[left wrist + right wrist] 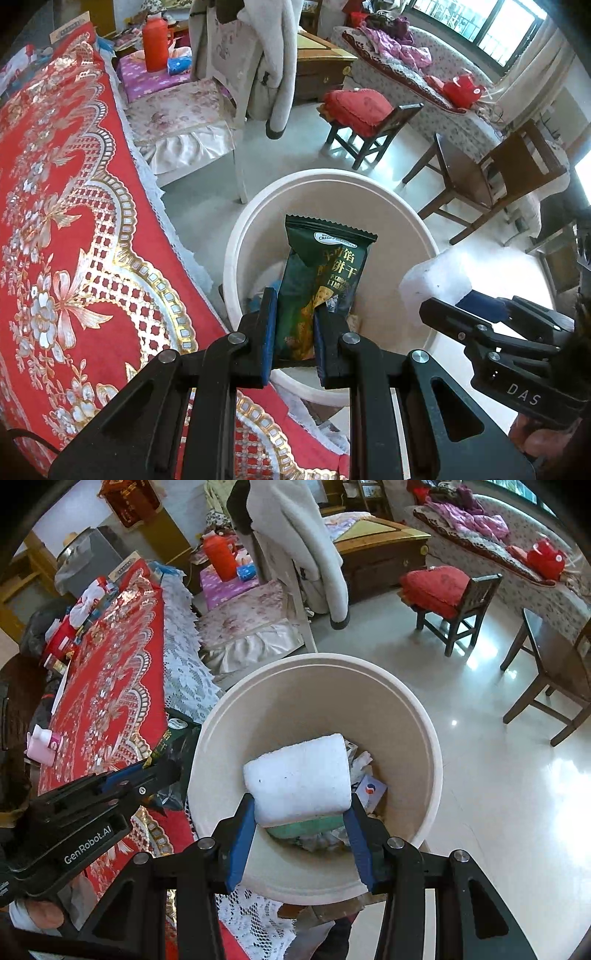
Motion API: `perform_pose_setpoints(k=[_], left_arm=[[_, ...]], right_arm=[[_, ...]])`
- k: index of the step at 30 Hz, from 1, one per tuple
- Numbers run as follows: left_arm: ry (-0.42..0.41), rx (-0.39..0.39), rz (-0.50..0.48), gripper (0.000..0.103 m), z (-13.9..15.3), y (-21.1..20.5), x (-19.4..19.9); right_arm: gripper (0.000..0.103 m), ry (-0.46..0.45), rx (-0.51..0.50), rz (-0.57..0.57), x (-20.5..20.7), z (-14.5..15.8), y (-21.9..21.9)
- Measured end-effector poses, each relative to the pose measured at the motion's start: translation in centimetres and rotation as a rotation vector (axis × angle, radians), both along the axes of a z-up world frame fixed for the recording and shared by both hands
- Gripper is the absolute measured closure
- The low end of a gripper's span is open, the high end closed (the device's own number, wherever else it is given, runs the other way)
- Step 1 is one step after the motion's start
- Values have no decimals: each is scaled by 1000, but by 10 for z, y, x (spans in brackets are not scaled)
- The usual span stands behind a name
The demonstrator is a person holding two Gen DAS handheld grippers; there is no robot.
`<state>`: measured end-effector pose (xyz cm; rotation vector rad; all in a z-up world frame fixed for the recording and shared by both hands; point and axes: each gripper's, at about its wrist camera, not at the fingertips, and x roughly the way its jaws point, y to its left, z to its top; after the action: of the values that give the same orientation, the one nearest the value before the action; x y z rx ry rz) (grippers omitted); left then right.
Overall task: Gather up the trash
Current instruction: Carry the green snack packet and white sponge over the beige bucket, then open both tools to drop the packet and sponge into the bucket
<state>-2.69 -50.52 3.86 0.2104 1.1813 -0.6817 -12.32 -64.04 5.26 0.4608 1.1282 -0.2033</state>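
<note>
Pinching a dark green snack bag [325, 280], the left gripper [295, 332] has its jaws squeezed tight on the bag's lower end. The right gripper [301, 834] has its jaws clamped on a white foam block [299, 775] with a green layer under it. Both things hang right over the mouth of a big cream bin [417, 716], pointing down into it.

The bin stands on the floor, just beside a table with a red and gold cloth [66, 229]. Some scraps of paper [360, 764] already lie at the bottom, so part of the job looks done. I think the two pieces only need to be let go. More small things sit at the far end of the table [74, 627], but they are too small to tell if they are trash. The bottom of the bin is mostly hidden behind the foam and the bag.
</note>
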Motion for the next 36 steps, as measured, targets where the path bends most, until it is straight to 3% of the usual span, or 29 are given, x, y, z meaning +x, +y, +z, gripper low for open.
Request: perform_pose_setpoints(k=[8,19,23,28,36], left_arm=[[22,-13,16,87,-3,0,3],[43,-29,22,86,-5,1,9],[57,-53,27,75,-5,3,11],[54,-90,51,55,0,8,12],[-32,-91,71,54,16,18,4]], right_arm=[[51,13,2,-5,4,-4,-4],[50,24,8,-14,5,-7,-5],[40,39,4,-16,5,-9,-5],[38,36,10,-30,3,-8,-7],[37,14,-39,-33,-2,1,2]])
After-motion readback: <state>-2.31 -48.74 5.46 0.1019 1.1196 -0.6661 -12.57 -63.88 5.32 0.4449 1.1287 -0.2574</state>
